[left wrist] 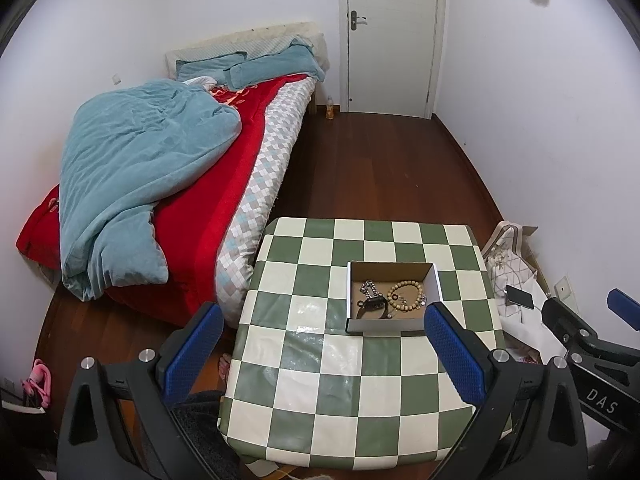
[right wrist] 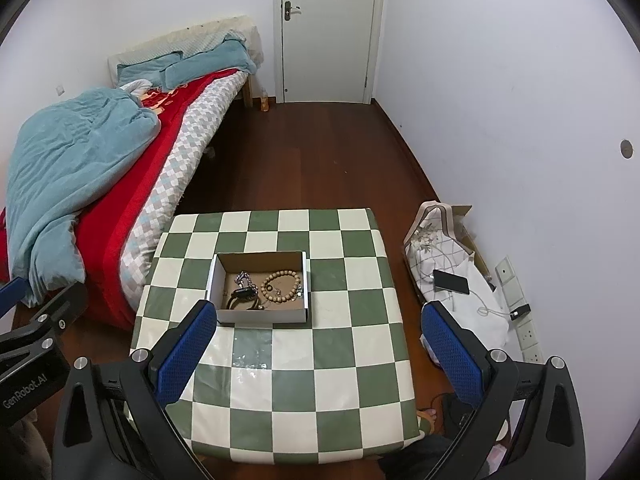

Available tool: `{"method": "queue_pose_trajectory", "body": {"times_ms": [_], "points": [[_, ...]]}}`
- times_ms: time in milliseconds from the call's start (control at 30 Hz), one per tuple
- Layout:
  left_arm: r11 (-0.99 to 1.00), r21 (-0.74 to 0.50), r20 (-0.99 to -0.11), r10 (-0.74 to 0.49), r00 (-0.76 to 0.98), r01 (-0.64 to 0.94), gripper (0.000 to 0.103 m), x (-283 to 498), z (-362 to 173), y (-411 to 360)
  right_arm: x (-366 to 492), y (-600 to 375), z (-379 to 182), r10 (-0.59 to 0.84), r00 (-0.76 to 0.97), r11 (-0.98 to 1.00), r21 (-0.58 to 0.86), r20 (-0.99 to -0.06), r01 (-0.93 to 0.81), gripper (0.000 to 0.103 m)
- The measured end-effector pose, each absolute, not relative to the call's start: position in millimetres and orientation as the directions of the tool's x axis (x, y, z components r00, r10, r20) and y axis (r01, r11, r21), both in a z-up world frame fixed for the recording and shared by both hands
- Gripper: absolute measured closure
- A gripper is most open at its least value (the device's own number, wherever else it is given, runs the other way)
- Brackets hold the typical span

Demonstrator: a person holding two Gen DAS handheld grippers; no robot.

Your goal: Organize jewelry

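A shallow cardboard box stands on the green-and-white checkered table. Inside lie a wooden bead bracelet, a silver chain and a black watch-like band. My left gripper is open and empty, raised above the table's near half. My right gripper is open and empty, held above the table in front of the box. Each gripper shows at the edge of the other's view.
A bed with a teal quilt and red blanket lies left of the table. Right of the table on the floor sit a bag with a phone and cables. A white door is at the back.
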State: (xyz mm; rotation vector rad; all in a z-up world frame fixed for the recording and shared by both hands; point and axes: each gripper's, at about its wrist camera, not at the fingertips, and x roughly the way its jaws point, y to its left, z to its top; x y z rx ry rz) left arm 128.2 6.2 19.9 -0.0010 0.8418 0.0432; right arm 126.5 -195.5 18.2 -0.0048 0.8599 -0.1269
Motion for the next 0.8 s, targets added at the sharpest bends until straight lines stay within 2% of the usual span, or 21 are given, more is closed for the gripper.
{"method": "queue_pose_trajectory", "body": {"times_ms": [800], "points": [[0.998,0.031,-0.735,0.056,0.676,-0.049,0.0,126.1,25.4,9.9,123.2,-191.4,24.2,-0.1,0.651,0.994,-0.046,-0.753,0.099,0.0]]}}
